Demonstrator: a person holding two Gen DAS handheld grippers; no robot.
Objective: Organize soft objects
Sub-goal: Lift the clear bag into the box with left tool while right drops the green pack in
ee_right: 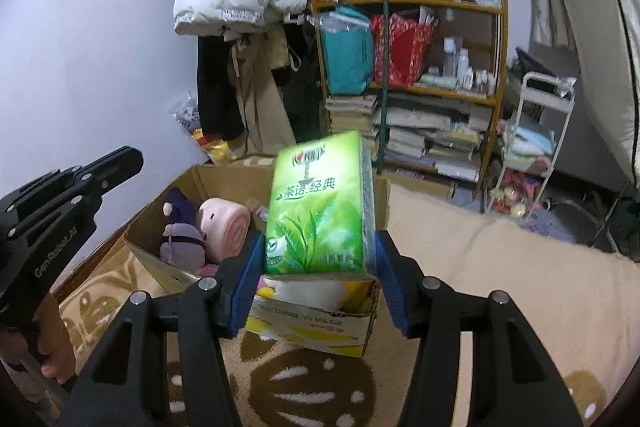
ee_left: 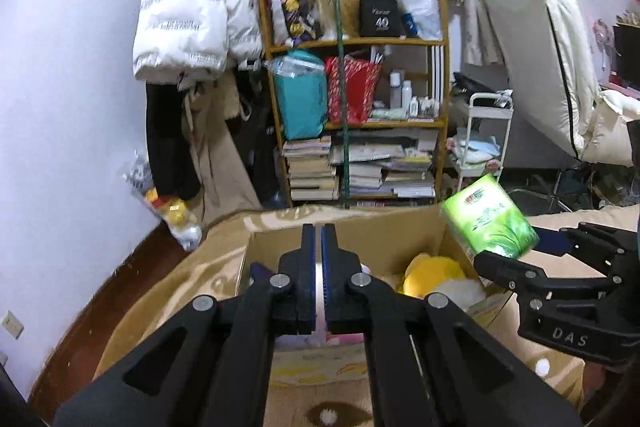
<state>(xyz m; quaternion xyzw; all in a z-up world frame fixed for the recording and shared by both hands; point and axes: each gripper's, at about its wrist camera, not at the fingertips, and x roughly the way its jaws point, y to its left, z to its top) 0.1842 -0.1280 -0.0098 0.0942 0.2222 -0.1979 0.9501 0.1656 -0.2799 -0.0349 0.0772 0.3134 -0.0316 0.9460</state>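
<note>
My right gripper (ee_right: 318,259) is shut on a green tissue pack (ee_right: 322,211) and holds it above the near edge of an open cardboard box (ee_right: 320,323). The pack also shows in the left wrist view (ee_left: 490,219), at the box's right side (ee_left: 452,239). Inside the box lie a purple plush (ee_right: 180,227), a pink rolled plush (ee_right: 224,221) and a yellow plush (ee_left: 432,273). My left gripper (ee_left: 318,247) is shut and empty, hovering over the box's near left part; it shows at the left of the right wrist view (ee_right: 120,163).
The box stands on a beige patterned blanket (ee_right: 480,267). Behind it are a crowded wooden bookshelf (ee_left: 356,123), hanging coats (ee_left: 192,19), a small white trolley (ee_right: 536,143) and a white mattress (ee_left: 536,39) leaning against the curtain.
</note>
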